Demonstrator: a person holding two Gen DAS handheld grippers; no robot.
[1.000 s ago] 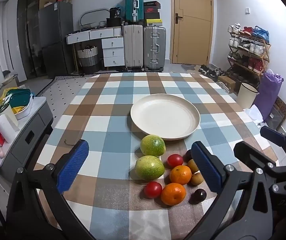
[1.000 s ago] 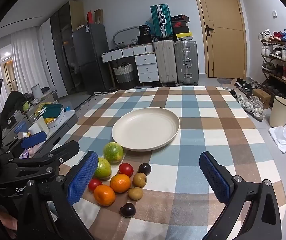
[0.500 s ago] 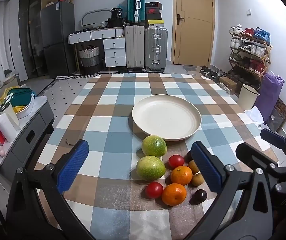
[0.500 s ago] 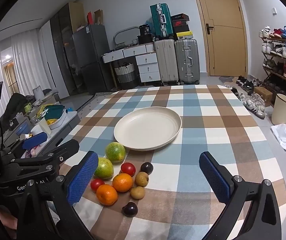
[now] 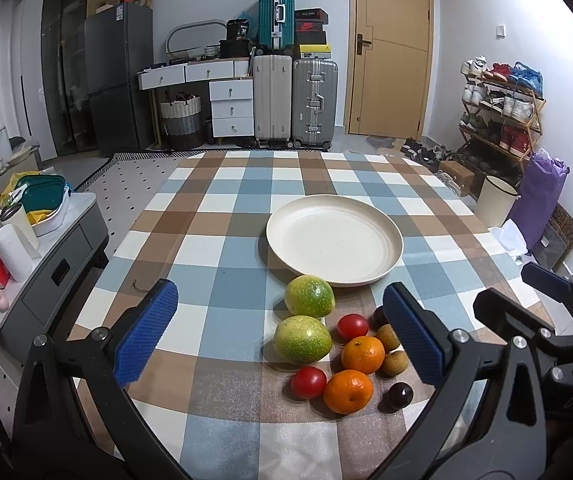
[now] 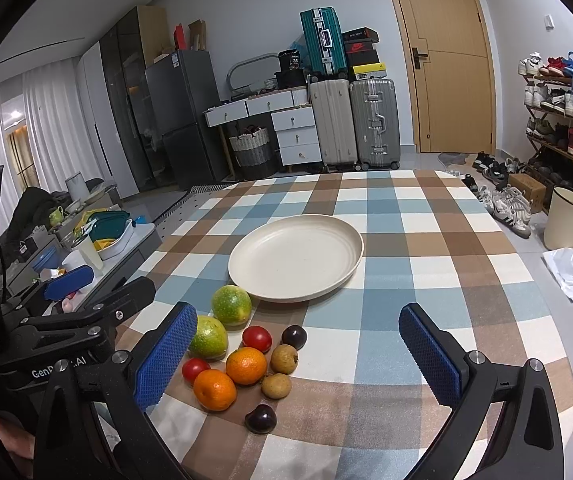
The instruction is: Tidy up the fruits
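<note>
An empty cream plate [image 5: 334, 240] [image 6: 296, 256] lies on the checked tablecloth. In front of it sits a cluster of fruit: two green citrus [image 5: 309, 295] [image 5: 302, 339], two oranges [image 5: 362, 354] [image 5: 347, 391], two red tomatoes [image 5: 352, 326] [image 5: 308, 382], two brown longans [image 6: 284, 358] and two dark plums [image 6: 261, 419]. My left gripper [image 5: 282, 340] hovers open above the near table edge, the fruit between its blue pads. My right gripper [image 6: 306, 356] is open too, to the right of the fruit; its left pad hides part of a green citrus [image 6: 208, 336].
The table's near edge runs just under both grippers. A grey side cabinet [image 5: 46, 256] with cups and containers stands left of the table. Suitcases [image 5: 294, 100], drawers and a door are at the back, a shoe rack [image 5: 502, 108] and a bin [image 5: 496, 200] on the right.
Both views have shifted slightly, the plate and fruit sliding a little rightward and down in the frames. Nothing on the table moved; both grippers stay open.
</note>
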